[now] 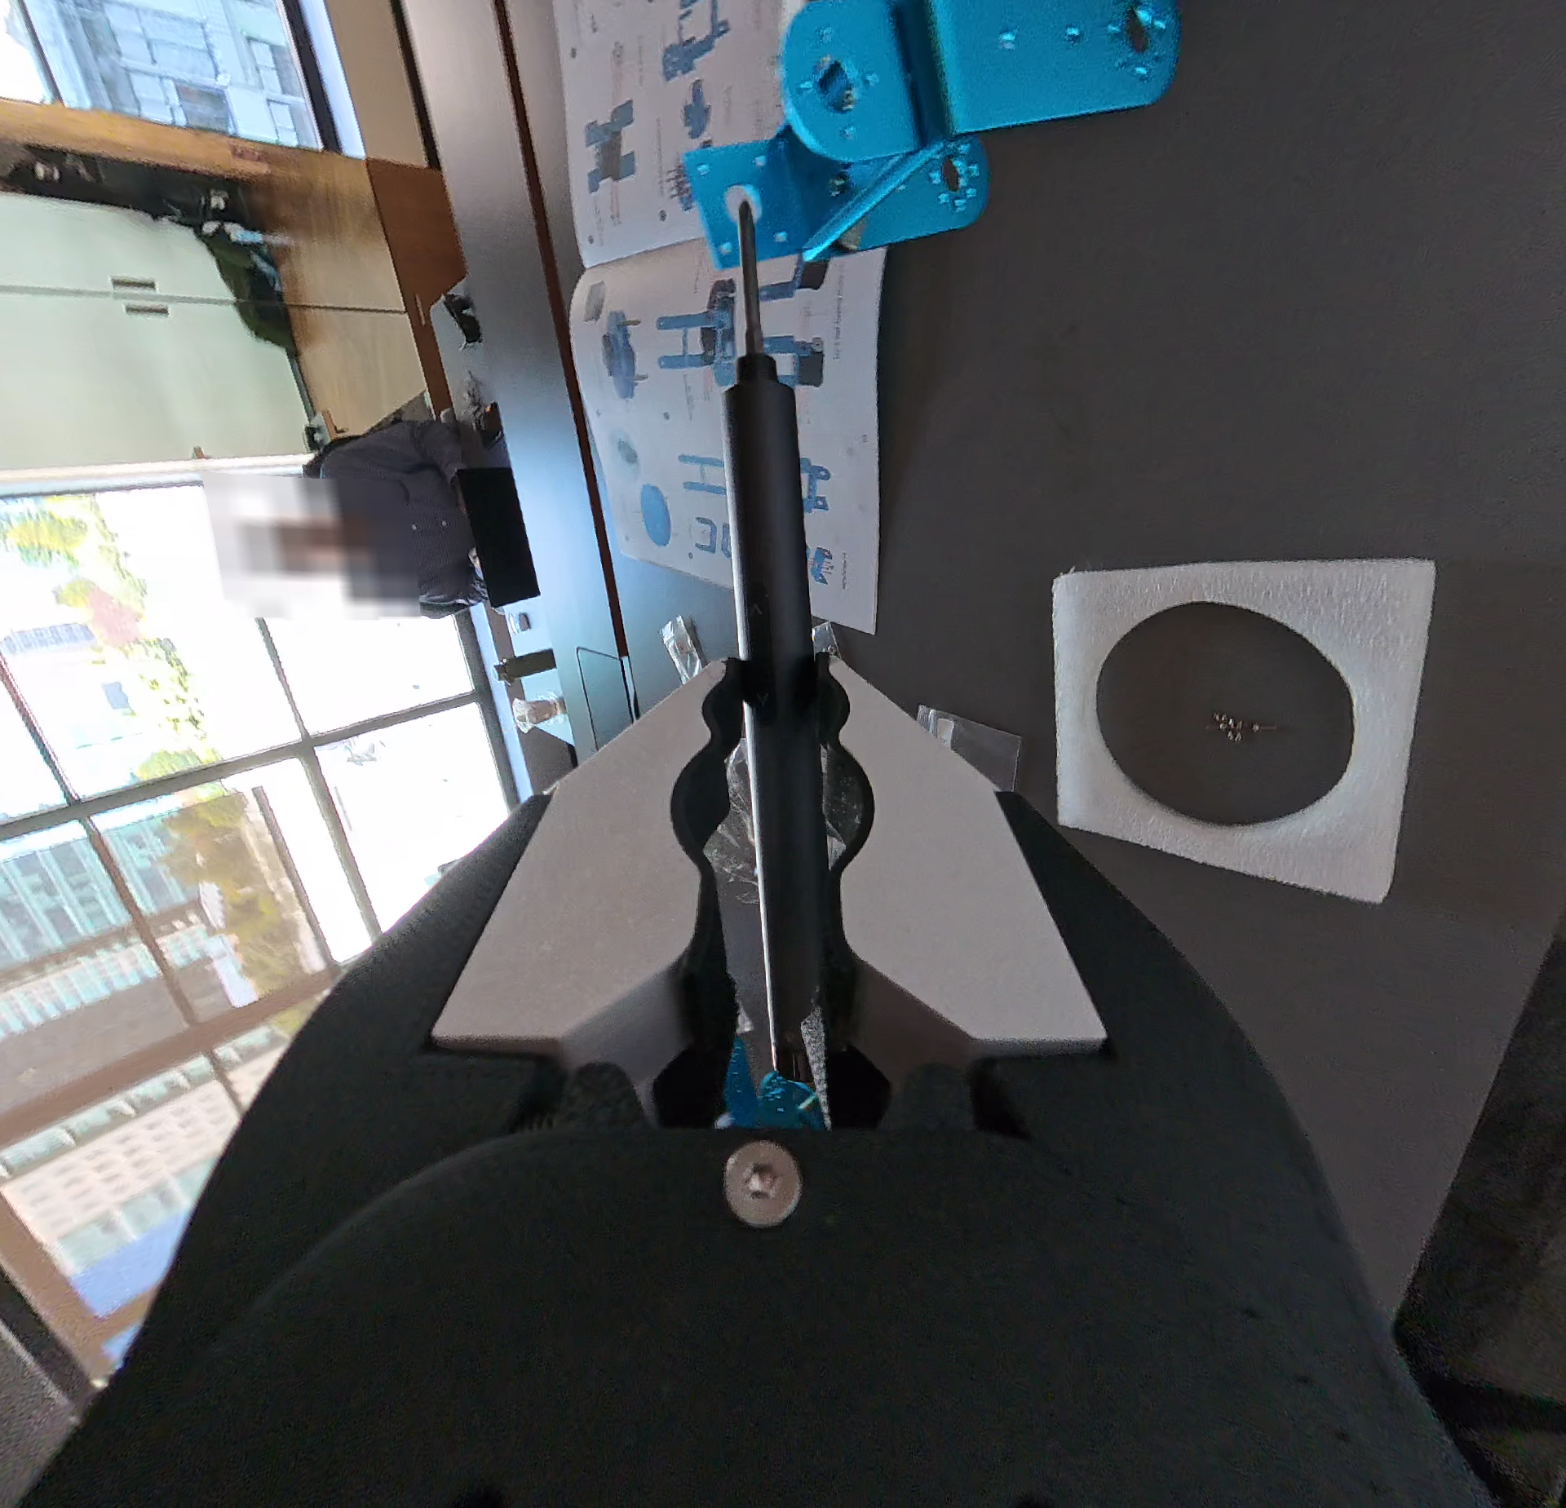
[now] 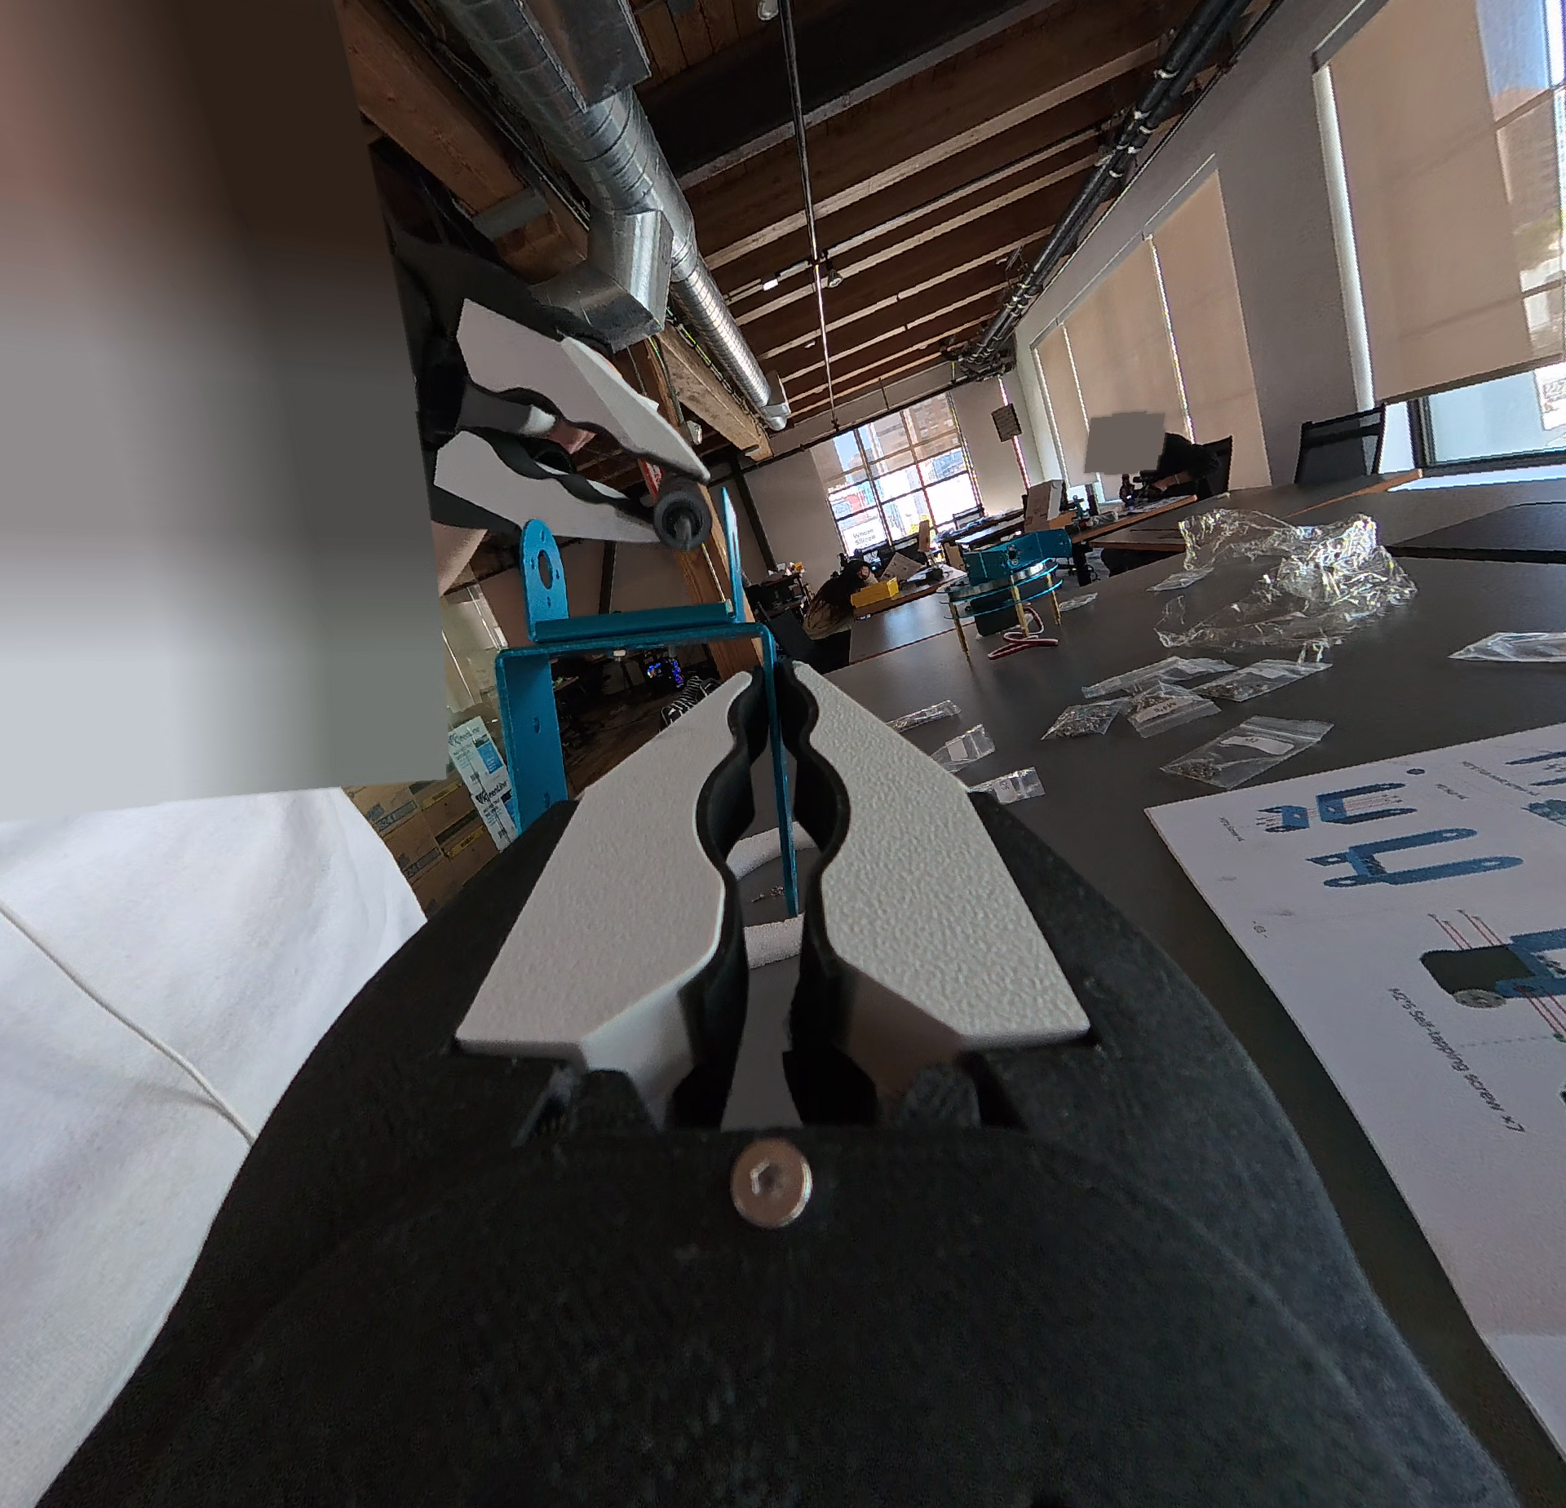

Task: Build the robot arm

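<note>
My left gripper (image 1: 775,671) is shut on a black screwdriver (image 1: 767,535). Its thin tip reaches a hole in a small blue metal plate of the blue bracket assembly (image 1: 974,69) held above the dark table. My right gripper (image 2: 778,669) is shut on one flat wall of that blue bracket assembly (image 2: 627,628) and holds it upright. In the right wrist view the left gripper (image 2: 678,501) shows at upper left, with the screwdriver's end pointing toward the camera beside the bracket's upper plates.
A white foam square (image 1: 1102,620) with a round cut-out holds a few tiny screws (image 1: 1233,726). An instruction sheet (image 1: 737,467) lies on the dark table (image 2: 1102,645). Small parts bags (image 2: 1246,751), crumpled clear plastic (image 2: 1288,578) and a blue assembled unit (image 2: 1008,573) lie farther off. A white sleeve (image 2: 127,1001) is at left. The gap from one gripper's tips to the other's is roughly 11 cm.
</note>
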{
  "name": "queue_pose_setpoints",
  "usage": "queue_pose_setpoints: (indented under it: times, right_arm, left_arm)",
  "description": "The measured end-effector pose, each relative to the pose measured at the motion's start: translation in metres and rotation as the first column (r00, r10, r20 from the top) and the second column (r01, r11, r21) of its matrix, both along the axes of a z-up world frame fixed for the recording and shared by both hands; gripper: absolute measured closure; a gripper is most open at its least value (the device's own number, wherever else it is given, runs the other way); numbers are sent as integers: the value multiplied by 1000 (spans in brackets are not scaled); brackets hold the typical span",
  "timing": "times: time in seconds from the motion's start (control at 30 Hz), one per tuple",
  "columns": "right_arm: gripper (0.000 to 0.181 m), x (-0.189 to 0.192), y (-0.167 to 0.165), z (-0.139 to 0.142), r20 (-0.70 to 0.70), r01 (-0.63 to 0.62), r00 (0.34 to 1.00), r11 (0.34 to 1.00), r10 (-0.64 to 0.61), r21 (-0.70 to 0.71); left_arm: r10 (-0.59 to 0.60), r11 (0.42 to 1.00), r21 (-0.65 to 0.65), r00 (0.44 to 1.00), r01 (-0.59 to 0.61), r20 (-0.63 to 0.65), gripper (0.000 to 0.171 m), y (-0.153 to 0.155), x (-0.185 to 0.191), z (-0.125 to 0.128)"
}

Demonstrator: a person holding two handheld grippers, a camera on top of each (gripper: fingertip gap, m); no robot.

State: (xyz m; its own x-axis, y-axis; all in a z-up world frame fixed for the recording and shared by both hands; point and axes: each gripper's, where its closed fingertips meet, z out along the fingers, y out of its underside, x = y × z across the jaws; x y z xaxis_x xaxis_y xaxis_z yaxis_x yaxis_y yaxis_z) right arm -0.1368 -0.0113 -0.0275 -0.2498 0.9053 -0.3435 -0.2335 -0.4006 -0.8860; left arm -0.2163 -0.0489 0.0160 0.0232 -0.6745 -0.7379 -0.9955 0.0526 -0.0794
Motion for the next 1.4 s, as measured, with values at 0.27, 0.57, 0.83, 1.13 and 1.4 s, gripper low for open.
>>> queue_pose_setpoints:
  times: [0.27, 0.57, 0.83, 1.13, 1.4]
  right_arm:
    - [181, 1, 6, -3, 26, 30, 999, 1000, -29, -10]
    - [181, -8, 3, -12, 73, 41, 996, 998, -44, 39]
    - [181, -15, -8, -21, 141, 50, 987, 986, -73, 159]
    - [181, -16, -11, -28, 185, 76, 975, 969, -121, 236]
    - [181, -18, -8, -34, 210, 85, 968, 970, -134, 229]
  left_arm:
    - [419, 907, -118, 830, -405, 369, 156, -10, -83, -33]
    - [800, 598, -409, 490, -689, 345, 156, -66, -201, -142]
    - [865, 500, -606, 398, -619, 306, 155, -79, -202, -171]
    - [895, 442, -703, 331, -557, 299, 155, -80, -195, -186]
    - [923, 385, -780, 215, -494, 319, 155, -77, -193, -187]
